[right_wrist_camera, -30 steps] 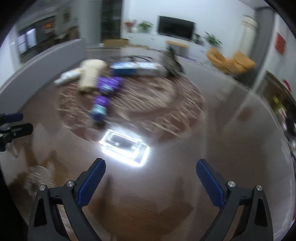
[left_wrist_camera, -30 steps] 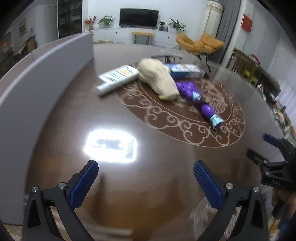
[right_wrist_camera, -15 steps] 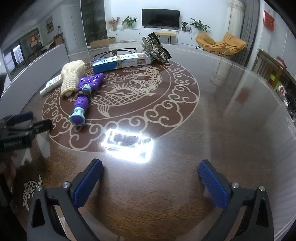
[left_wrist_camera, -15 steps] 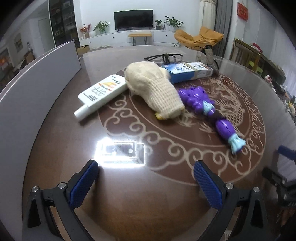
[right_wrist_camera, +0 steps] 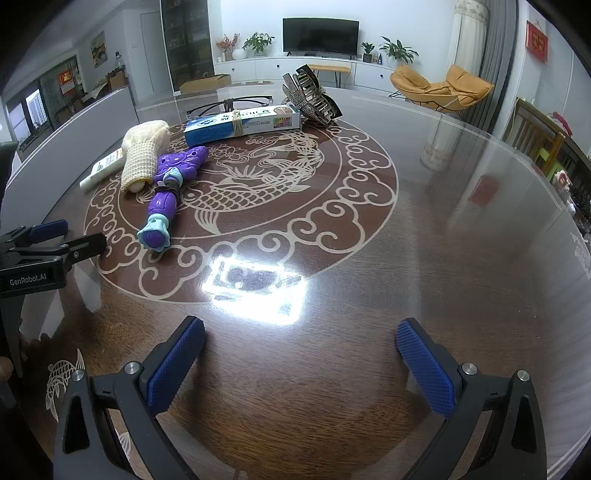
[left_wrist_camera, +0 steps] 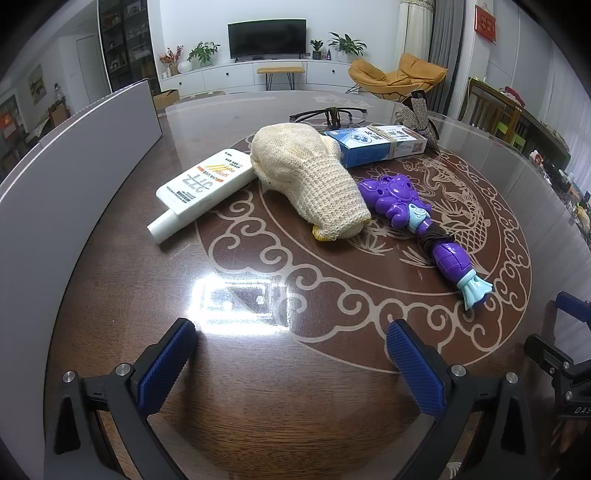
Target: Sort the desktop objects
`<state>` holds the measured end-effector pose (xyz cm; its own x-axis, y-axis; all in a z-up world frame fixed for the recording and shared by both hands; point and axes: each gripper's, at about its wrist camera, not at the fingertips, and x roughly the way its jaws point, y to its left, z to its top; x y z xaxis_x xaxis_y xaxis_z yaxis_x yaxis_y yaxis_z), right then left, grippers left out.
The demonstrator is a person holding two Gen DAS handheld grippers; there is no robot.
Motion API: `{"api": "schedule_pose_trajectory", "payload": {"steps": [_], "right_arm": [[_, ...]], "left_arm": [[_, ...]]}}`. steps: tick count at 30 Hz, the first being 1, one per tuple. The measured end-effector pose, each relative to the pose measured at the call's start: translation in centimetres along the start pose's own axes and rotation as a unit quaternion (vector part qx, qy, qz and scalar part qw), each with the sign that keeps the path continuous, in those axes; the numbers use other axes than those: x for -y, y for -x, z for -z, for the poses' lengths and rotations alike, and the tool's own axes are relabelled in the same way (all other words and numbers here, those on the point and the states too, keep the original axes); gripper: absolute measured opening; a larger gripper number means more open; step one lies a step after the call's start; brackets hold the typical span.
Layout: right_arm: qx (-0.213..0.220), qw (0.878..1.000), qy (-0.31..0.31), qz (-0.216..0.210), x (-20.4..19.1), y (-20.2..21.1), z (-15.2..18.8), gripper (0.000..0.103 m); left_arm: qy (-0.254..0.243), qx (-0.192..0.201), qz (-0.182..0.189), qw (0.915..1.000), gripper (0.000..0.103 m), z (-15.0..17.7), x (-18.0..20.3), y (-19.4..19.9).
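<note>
I am looking across a round table (right_wrist_camera: 461, 229), dark wood under glass, with a pale dragon and cloud pattern in its middle. A grey panel (left_wrist_camera: 55, 192) is standing along its left edge. A ceiling light is glaring off the glass near the near edge. Beyond the far edge a TV (right_wrist_camera: 320, 35) is hanging over a white cabinet (right_wrist_camera: 295, 68) with plants (right_wrist_camera: 258, 42) on it, and an orange chair (right_wrist_camera: 439, 90) is sitting off to the right.
</note>
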<state>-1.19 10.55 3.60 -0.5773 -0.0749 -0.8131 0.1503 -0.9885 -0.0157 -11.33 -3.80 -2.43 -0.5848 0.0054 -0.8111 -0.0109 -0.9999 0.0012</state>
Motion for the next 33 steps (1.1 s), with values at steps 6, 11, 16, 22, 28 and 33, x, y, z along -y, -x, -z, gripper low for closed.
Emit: {"api": "schedule_pose_trajectory", "payload": {"steps": [6, 11, 16, 22, 28, 33], "right_arm": [[0.000, 1.000, 0.000, 0.000, -0.01, -0.01, 0.02, 0.103], [0.000, 1.000, 0.000, 0.000, -0.01, 0.00, 0.00, 0.103], [0.000, 1.000, 0.000, 0.000, 0.00, -0.01, 0.02, 0.103], [0.000, 1.000, 0.000, 0.000, 0.00, -0.01, 0.02, 0.103], [0.000, 1.000, 0.000, 0.000, -0.01, 0.00, 0.00, 0.103], [0.000, 1.000, -0.001, 0.000, -0.01, -0.01, 0.00, 0.103]], "left_arm": [[0.000, 0.000, 0.000, 1.0000, 0.103, -0.03, -0.02, -0.03], [0.000, 0.000, 0.000, 1.0000, 0.103, -0.02, -0.01, -0.03], [0.000, 0.000, 0.000, 1.0000, 0.103, -0.03, -0.01, -0.06], [0.000, 0.000, 0.000, 1.0000, 0.103, -0.16, -0.10, -0.18], [0.000, 0.000, 0.000, 1.0000, 0.103, -0.14, -0.11, -0.15], [0.000, 0.000, 0.000, 1.0000, 0.103, -0.14, -0.11, -0.15]]}}
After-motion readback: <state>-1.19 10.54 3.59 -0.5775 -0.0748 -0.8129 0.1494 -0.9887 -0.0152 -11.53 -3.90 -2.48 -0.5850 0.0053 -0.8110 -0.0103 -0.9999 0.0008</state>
